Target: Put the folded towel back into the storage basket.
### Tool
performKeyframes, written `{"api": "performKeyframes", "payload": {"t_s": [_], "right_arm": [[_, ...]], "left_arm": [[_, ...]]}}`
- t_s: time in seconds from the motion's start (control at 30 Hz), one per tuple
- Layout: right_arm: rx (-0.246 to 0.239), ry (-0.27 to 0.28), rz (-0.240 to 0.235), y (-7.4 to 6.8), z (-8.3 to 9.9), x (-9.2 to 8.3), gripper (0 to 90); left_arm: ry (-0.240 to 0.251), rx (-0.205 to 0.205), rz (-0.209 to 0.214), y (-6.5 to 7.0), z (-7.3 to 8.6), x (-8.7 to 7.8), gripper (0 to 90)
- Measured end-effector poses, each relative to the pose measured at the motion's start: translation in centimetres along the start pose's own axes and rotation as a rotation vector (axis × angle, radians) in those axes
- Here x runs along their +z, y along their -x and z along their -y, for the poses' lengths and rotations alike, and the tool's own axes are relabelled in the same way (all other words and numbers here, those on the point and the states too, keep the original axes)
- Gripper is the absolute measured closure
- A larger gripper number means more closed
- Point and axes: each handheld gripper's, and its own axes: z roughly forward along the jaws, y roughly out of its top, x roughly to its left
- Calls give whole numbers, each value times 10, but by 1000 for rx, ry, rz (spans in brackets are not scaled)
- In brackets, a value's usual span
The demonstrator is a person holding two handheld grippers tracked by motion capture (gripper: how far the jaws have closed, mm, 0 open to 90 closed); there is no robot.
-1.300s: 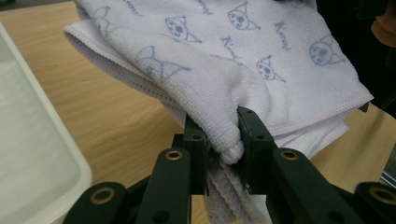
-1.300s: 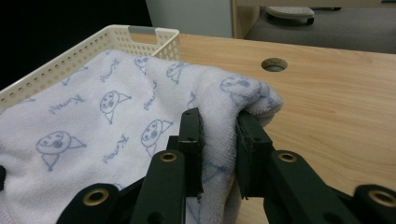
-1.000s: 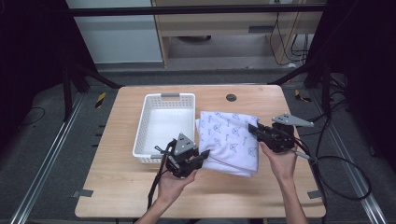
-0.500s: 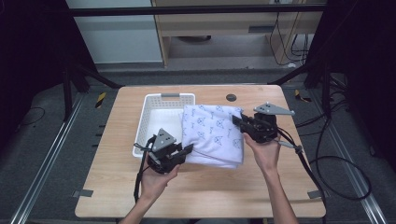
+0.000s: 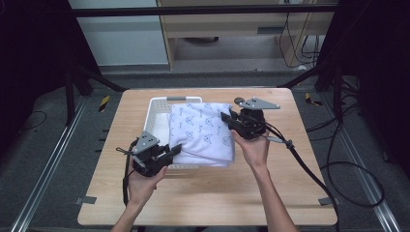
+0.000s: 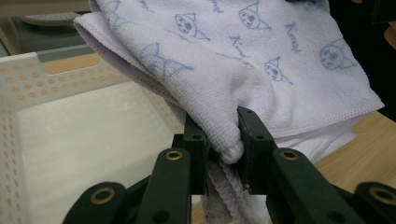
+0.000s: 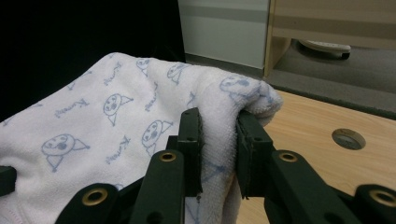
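Over basket (image 5: pixel 157 108), towel (image 5: pixel 203 133) carried leftward

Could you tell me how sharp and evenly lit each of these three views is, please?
High view: table bright, surroundings nearly black, slightly soft. Left gripper view: towel crisp at the jaws, white basket softer. Right gripper view: towel sharp, upper left black, round hole in the tabletop blurred.

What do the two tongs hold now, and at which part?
Both hold the folded towel. The left tongs pinch a fold at its near edge, and the right tongs pinch a bunched fold at its far right corner, over the white basket.
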Motion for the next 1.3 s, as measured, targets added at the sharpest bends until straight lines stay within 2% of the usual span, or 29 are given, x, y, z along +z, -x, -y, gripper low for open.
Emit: {"api": "performKeyframes", "payload": {"t_s": [0.3, 0.77, 1.17, 1.3], "right_arm": [[-5, -2, -16, -10, -11, 28, 743], [-22, 0, -26, -21, -27, 68, 741], [-22, -8, -32, -27, -25, 95, 740], [-5, -2, -41, -26, -23, 102, 741]], "left_arm": [[12, -34, -41, -23, -1, -5, 748], [23, -65, -96, -53, -4, -5, 748], [5, -79, -132, -72, 0, -2, 749], [3, -83, -138, -77, 1, 0, 748]]}}
